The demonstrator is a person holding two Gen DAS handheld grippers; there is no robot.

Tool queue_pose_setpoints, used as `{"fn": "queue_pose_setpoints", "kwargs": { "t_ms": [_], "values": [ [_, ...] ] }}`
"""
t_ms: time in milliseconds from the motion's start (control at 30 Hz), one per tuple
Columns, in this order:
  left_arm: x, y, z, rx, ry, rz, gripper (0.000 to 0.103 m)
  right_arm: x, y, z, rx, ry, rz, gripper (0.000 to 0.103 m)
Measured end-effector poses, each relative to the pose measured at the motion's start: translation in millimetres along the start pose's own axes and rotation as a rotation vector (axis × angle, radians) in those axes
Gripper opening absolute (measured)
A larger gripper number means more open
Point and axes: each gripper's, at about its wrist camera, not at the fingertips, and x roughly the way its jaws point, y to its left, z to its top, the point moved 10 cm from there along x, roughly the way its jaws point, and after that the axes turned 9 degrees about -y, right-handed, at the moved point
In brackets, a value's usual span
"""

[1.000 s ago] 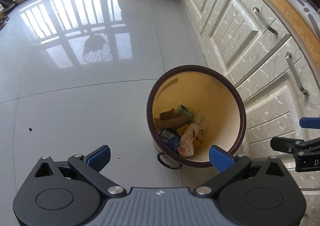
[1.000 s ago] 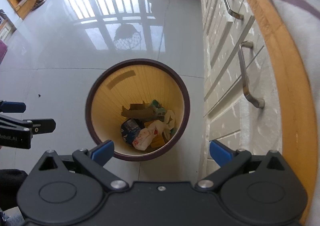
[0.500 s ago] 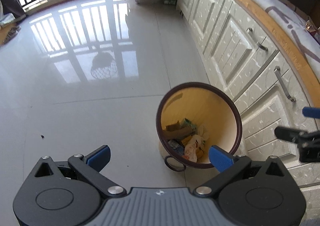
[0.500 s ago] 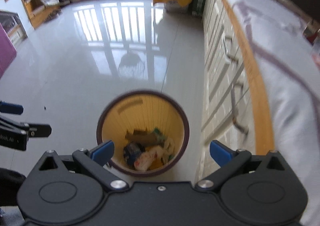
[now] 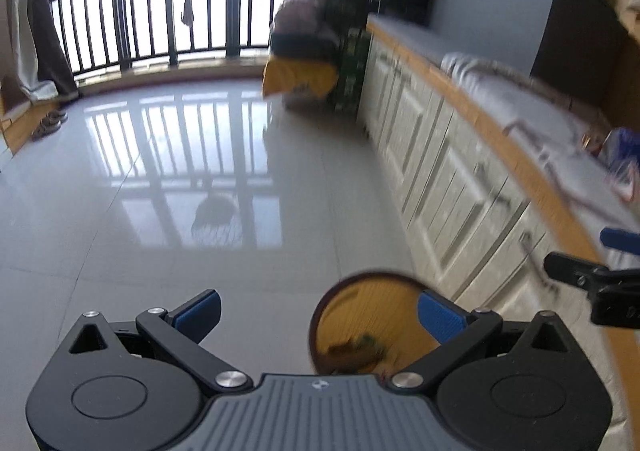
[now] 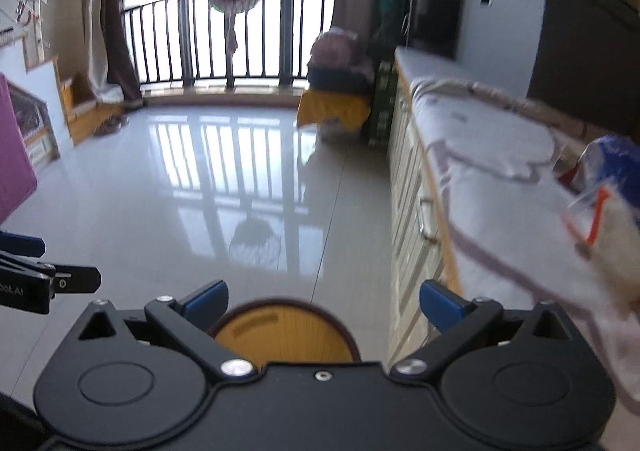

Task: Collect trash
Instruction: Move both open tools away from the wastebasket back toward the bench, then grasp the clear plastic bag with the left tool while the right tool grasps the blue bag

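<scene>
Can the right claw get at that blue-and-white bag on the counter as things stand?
Probably yes. The right claw is open and empty, and the bag lies uncovered on the counter, ahead to its right.

A glossy pale grey tiled floor (image 5: 168, 219) mirrors bright daylight from a tall window behind a black metal balcony railing (image 6: 208, 47). Dark brown curtains (image 5: 48, 47) hang at the left of the glass. Along the right wall runs a row of cream panelled cabinets (image 5: 432, 171) under a wooden-edged countertop (image 5: 532, 175) covered by a grey cloth (image 6: 480, 187). At the far end a yellow cloth (image 6: 332, 109) drapes over a low stand, with a grey chest-like appliance (image 6: 504, 19) nearby.
</scene>
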Motion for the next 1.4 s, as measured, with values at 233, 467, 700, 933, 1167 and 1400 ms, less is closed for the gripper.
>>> {"fn": "queue_pose_setpoints", "kwargs": {
  "t_ms": [233,467,700,933,1167,1400],
  "values": [
    [-10.4,-31.0,36.7,-0.025,-0.139,-0.043,0.103,-21.4,-25.0,33.1,0.037,-0.142,-0.069,0.103],
    [-21.6,-78.3,77.9,-0.017,-0.277,-0.107,0.103,-41.8,-73.5,67.0,0.097,-0.245,-0.124,0.103],
    [-17.5,-149.5,105.8,0.034,-0.338,-0.212,0.103,-63.8,-135.8,85.1,0.117,-0.306,-0.185,0.103],
    [-8.8,-232.6,113.9,0.086,-0.348,-0.324,0.103,-73.5,-210.7,84.5,0.101,-0.306,-0.271,0.103],
    [5.6,-309.9,115.5,0.075,-0.315,-0.447,0.103,-75.3,-276.4,70.6,0.019,-0.237,-0.357,0.103],
    [41.9,-366.0,81.2,-0.007,-0.168,-0.610,0.103,-59.5,-309.6,57.6,-0.070,-0.164,-0.344,0.097]
  ]
}}
